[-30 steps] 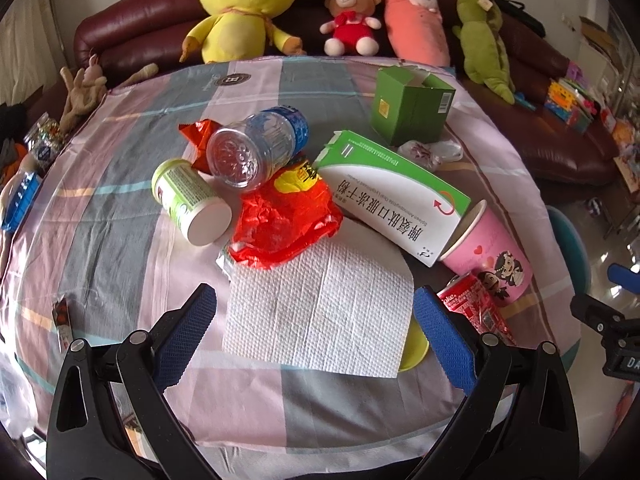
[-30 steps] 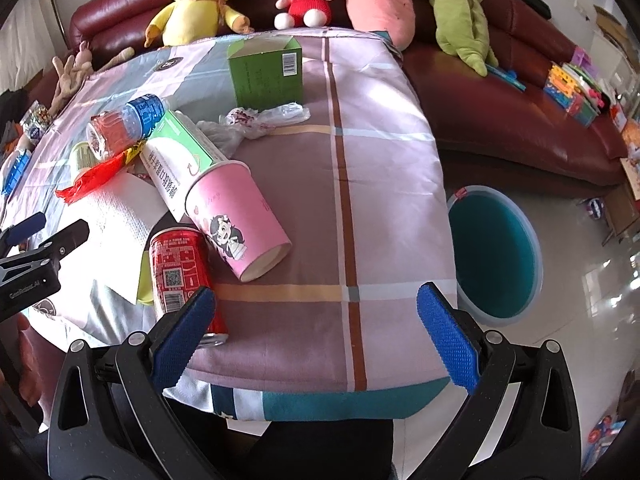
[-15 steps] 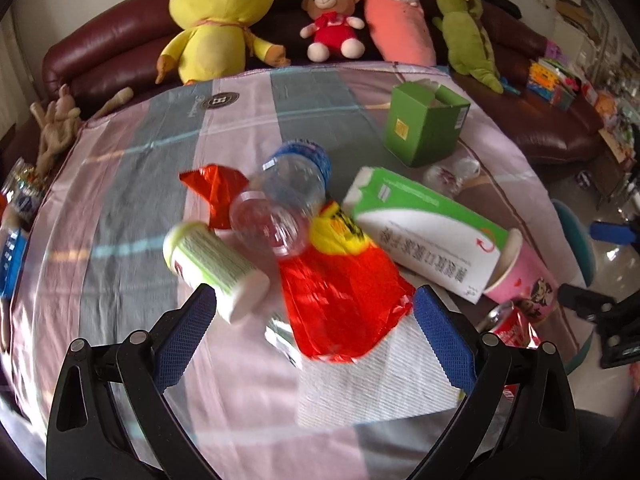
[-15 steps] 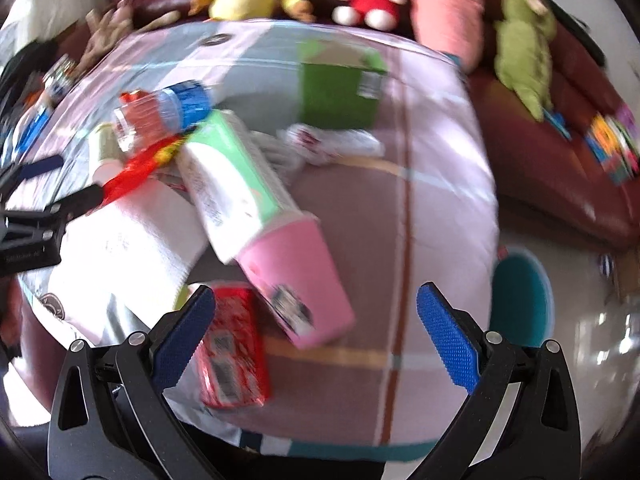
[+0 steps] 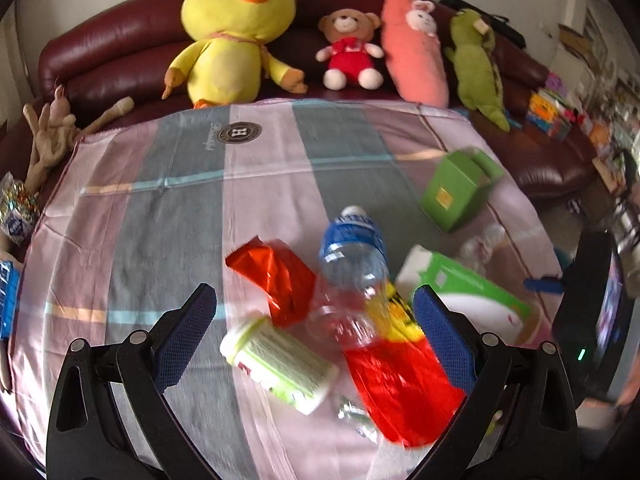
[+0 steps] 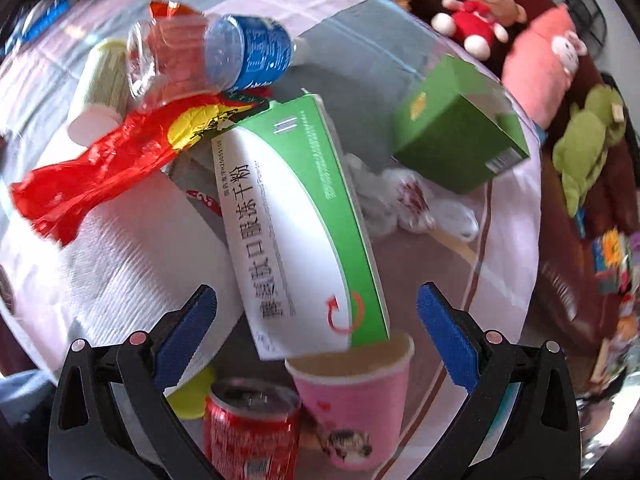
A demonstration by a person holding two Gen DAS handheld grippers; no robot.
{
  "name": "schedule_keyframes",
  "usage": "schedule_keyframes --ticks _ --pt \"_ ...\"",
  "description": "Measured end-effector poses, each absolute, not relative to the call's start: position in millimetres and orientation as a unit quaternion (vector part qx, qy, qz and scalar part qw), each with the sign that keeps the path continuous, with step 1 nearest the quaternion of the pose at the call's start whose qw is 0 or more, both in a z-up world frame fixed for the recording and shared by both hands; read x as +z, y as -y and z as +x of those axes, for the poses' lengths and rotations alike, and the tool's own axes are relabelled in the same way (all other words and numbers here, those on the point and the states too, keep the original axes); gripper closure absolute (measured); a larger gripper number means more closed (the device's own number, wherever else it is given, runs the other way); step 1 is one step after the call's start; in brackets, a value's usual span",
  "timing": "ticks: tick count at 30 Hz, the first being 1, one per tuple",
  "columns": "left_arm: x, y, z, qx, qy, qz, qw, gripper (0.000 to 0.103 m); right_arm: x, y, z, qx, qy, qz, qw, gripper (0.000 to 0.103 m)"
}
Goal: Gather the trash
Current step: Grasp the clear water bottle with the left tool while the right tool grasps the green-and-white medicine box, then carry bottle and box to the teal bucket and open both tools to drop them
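Between the wide-apart right claw (image 6: 316, 334) fingers, a green-white box (image 6: 296, 236) above a pink cup (image 6: 352, 396).

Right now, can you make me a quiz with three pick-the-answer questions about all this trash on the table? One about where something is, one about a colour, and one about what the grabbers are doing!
1. What lies right beside the pink paper cup?
A. red soda can
B. a spoon
C. a shoe

2. What colour is the plastic bottle label?
A. orange
B. blue
C. black

3. How is the right gripper?
A. shut on a can
B. shut on a bag
C. open, holding nothing

Answers: 1 A, the can lies against the cup's left side. 2 B, a blue band wraps the bottle. 3 C, its blue pads stand wide apart over the green-and-white box; the left gripper is open too.
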State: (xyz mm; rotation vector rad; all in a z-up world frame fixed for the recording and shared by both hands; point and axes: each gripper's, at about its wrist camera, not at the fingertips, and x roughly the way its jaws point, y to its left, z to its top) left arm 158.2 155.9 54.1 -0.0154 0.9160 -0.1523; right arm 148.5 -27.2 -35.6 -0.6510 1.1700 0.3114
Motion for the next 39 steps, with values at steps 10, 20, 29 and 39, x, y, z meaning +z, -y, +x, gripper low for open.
schedule_keyframes --ticks 10,20,29,39 --pt "20.3 -127.3 196.6 -0.089 -0.485 0.048 0.869 0.004 -55.3 4.3 157.2 0.158 -0.533 -0.311 0.771 0.03" --pt "-5.0 -92.6 225.2 -0.13 -0.536 0.133 0.823 0.029 0.2 43.1 169.6 0.18 -0.547 -0.176 0.799 0.03" --pt "-46.8 -92.7 238.0 -0.11 -0.576 0.14 0.798 0.037 31.1 85.0 164.6 0.179 -0.543 -0.085 0.816 0.03" --pt "24.1 -87.8 196.5 -0.085 -0.504 0.086 0.855 0.037 50.4 156.8 145.3 0.148 -0.521 0.004 0.841 0.03"
